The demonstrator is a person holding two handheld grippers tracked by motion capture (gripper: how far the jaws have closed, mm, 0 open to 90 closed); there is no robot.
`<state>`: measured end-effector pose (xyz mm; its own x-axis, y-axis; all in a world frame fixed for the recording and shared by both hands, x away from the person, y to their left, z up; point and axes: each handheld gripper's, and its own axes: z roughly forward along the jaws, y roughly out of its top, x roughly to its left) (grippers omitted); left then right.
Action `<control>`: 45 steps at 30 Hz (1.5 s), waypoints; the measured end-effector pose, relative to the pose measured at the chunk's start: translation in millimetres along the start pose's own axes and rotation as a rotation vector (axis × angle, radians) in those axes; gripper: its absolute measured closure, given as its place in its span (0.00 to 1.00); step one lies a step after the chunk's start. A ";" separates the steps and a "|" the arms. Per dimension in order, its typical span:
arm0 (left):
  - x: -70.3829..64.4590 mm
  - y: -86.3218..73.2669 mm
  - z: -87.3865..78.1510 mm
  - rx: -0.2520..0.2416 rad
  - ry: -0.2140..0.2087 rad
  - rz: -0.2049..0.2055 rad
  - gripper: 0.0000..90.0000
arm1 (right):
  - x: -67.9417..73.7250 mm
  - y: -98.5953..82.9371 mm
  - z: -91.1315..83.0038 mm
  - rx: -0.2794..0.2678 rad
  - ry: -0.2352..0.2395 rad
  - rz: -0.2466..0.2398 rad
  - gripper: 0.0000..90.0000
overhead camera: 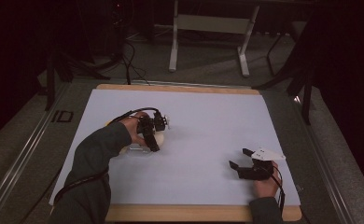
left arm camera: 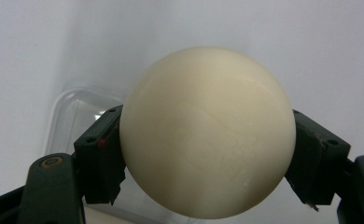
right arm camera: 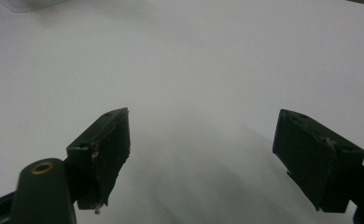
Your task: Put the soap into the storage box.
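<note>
A cream-white ball (left arm camera: 207,133) sits between the two black jaws of my left gripper (left arm camera: 207,161), which is shut on it from both sides. In the high view that left gripper (overhead camera: 151,135) is at the left middle of the white sheet, with the ball (overhead camera: 160,137) peeking out under it. A clear plastic container (left arm camera: 75,116) lies on the sheet just behind and below the ball. My right gripper (overhead camera: 241,158) rests near the front right of the sheet, open, and in its own view the right gripper (right arm camera: 201,154) has nothing between its jaws.
A white sheet (overhead camera: 208,121) covers the wooden table top (overhead camera: 180,213). Beyond the table's far edge stands a white frame with legs (overhead camera: 208,28) on a dark floor, and cables (overhead camera: 129,60) run there. Dark stands flank both sides.
</note>
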<state>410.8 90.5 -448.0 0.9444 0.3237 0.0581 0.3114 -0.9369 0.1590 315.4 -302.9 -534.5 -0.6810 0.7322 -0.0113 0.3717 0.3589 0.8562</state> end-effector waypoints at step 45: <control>35.8 -31.2 -16.6 -0.021 -0.003 -0.165 0.27 | -0.2 0.0 0.1 -0.001 0.001 0.001 0.21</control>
<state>433.2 133.5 -434.6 0.8807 0.4728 0.0268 0.4602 -0.8679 0.1870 315.6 -303.0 -534.5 -0.6809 0.7323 -0.0099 0.3721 0.3576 0.8565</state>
